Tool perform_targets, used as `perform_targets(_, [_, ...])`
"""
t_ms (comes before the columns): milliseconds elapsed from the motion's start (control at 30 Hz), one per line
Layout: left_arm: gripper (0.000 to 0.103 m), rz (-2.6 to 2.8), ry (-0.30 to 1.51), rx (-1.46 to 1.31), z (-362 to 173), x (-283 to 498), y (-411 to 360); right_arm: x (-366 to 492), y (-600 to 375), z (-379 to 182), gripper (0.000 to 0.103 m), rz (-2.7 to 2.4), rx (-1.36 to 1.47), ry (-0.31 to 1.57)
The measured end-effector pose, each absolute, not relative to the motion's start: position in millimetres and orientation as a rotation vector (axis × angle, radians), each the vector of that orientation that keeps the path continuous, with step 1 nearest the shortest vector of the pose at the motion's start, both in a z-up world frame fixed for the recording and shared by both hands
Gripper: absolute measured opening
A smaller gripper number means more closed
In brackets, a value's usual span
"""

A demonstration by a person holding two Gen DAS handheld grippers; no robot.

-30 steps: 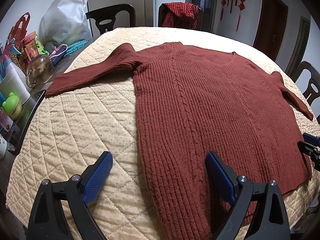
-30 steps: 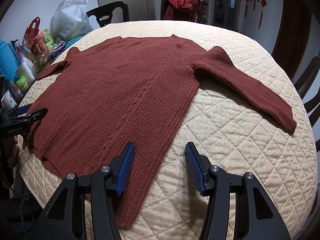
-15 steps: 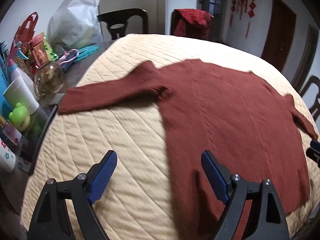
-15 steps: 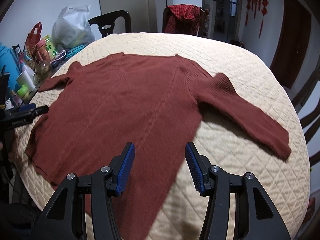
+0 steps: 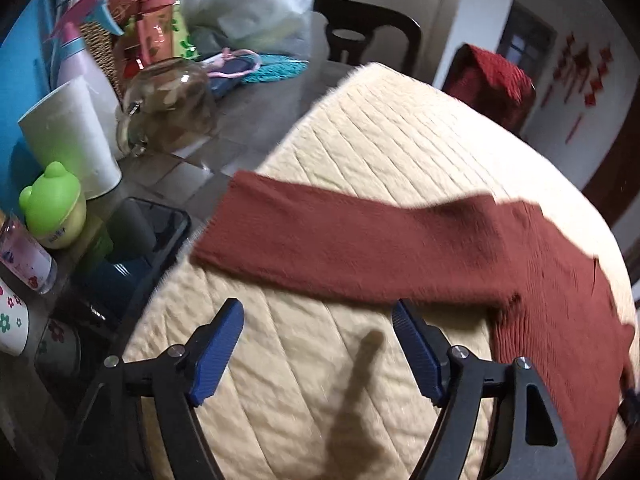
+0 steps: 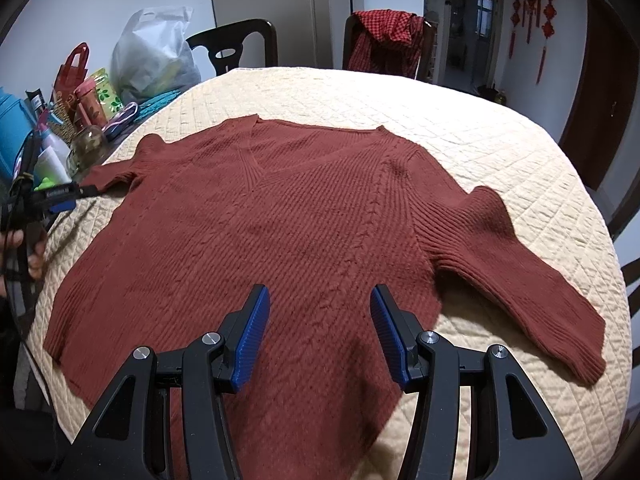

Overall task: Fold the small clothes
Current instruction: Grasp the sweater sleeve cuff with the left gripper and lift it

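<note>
Sweater (image 6: 288, 232) (rust-red knit) flat, front up, on quilted cover (image 6: 460, 128). Left gripper (image 5: 318, 344): jaws closing, nothing between them, over bare quilt just short of the sleeve (image 5: 340, 236); frame blurred, height probably above cloth. Right gripper (image 6: 318, 332): jaws apart, empty, over the body.

Sweater (image 6: 280, 240) flat on quilted table (image 6: 460, 128); clutter (image 6: 72, 128) left, chairs (image 6: 240, 44) behind

A cream quilted cover (image 6: 460, 120) drapes the round counter (image 5: 192, 168). A rust-red knit sweater (image 6: 280, 220) lies flat at frame centre. Bottles, cups and a glass jar (image 5: 168, 108) crowd the bare upper left.
</note>
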State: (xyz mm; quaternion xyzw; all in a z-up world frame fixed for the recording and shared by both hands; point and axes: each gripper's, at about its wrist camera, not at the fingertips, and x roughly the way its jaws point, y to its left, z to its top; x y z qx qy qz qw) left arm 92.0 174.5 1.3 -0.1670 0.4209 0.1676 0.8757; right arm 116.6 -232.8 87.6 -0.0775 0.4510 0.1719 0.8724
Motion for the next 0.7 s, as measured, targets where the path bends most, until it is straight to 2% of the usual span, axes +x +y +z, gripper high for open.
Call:
perform_targets(167, [0.078,0.373,0.858,-0.414,-1.9,101.9,186.9,123.0,-232.1,82.7,0.053,0.362,-0.153,0.959])
perform_targets(200, [0.074,0.392,0.858,-0.401,-3.5,104.7,186.4,123.2,-232.5,82.8,0.053,0.363,-0.151,0.959])
perform_targets(233, [0.063,0.418,0.852,-0.370,-2.2,106.2,184.3,123.4,-233.2,83.1,0.053,0.363,-0.149,0.957])
perform_targets(267, [0.057,0.447,0.858,-0.329,-2.9,110.8,181.8,123.5,-234.0,83.3,0.053,0.364,-0.147,0.955])
perform_targets(300, [0.042,0.462,0.857,-0.293,-2.8,115.3,179.5,123.7,-234.8,83.5,0.053,0.365,-0.145,0.955])
perform_targets(333, [0.022,0.443,0.848,-0.293,-1.0,116.5,180.0,124.1,-235.4,83.6,0.053,0.366,-0.145,0.955])
perform_targets(367, [0.015,0.414,0.845,-0.305,0.2,119.1,180.5,123.9,-236.3,84.0,0.053,0.367,-0.145,0.954])
perform_targets(433, [0.011,0.397,0.834,-0.291,7.2,123.2,176.9,122.8,-237.4,85.5,0.053,0.374,-0.147,0.951])
perform_targets(700, [0.011,0.077,0.650,-0.199,85.3,128.0,95.2,120.8,-246.4,93.9,0.053,0.370,-0.135,0.925])
